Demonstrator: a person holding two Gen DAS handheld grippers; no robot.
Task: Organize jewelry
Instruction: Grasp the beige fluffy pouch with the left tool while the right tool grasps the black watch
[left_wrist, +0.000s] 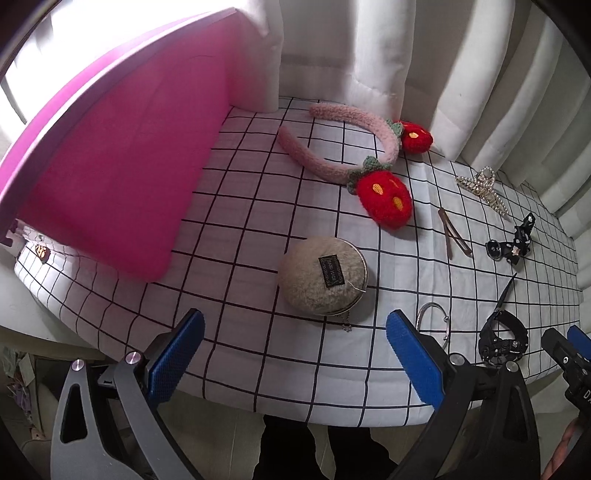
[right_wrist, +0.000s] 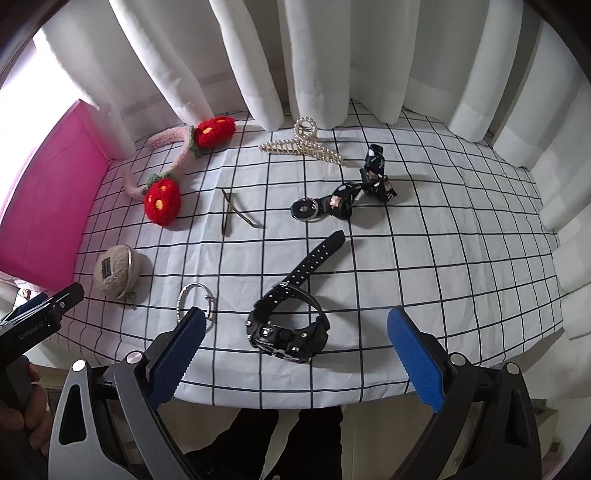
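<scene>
While both grippers hover over the near edge of a table, a white cloth with a black grid covers it, with white curtains hanging behind. Largest is a pink box lid, standing open at the left of both views. Next in the left wrist view, a fluffy pink headband with two red strawberries lies at upper centre, near the curtains. Below it, mid-frame, sits a round beige pouch with a dark label. In the right wrist view a black watch lies at lower centre, its strap running up and to the right. A pearl claw clip lies at upper centre, a black bow clip to its lower right. A silver bangle lies left of the watch, partly behind a fingertip, and two thin hair clips cross between headband and bow. The left gripper has its blue pads wide apart, holding nothing, just below the pouch. The right gripper is likewise spread wide and empty, with the watch lying between its fingertips in the frame.
</scene>
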